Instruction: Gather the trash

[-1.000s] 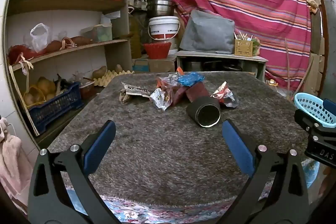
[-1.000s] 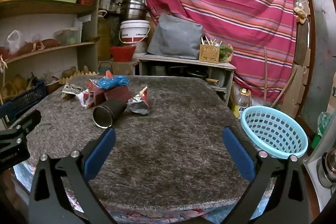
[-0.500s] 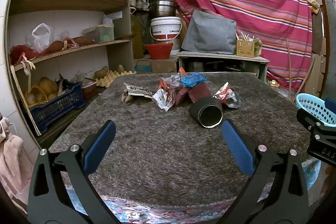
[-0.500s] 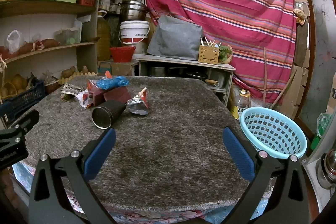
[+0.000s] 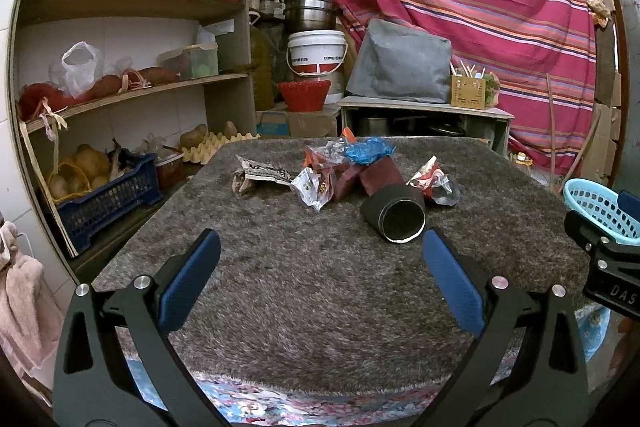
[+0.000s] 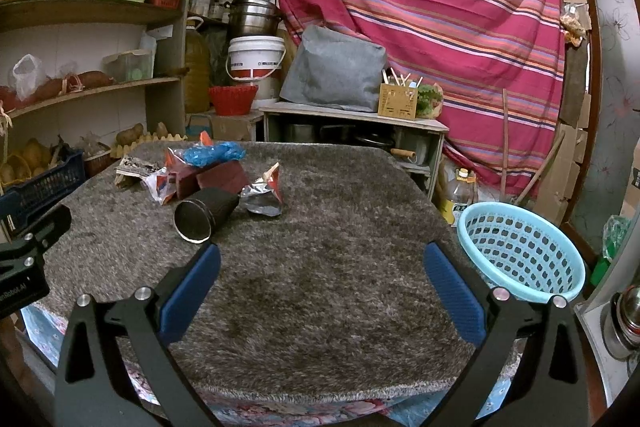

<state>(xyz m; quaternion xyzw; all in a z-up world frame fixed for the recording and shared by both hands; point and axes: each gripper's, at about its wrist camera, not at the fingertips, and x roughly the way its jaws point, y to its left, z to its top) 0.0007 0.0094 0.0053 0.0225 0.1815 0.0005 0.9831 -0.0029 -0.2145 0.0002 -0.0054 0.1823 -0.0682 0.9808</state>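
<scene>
Trash sits in one heap toward the far side of the desk, at about 12 o'clock from the left tongs and 11 o'clock from the right tongs. Nothing appears collected so far: the blue basket, off the desk's right edge at 2 o'clock in the right view, shows only its perforated walls and looks empty. The pile holds a dark cup tipped on its side with its mouth toward the cameras, a silver and red wrapper just beside it, a blue plastic bag on top of brown cartons, a white packet and a printed paper scrap at the left end. Both pairs of tongs hang over the near part of the desk with their blue pads spread wide and nothing between them; neither touches any item. By this reading the whole job remains, each piece to be carried to the basket. Against the view of a second ago, the left tongs have edged closer, the cup now looming larger just beyond the right pad, while the right tongs' view has shifted only slightly, and the heap lies undisturbed.
</scene>
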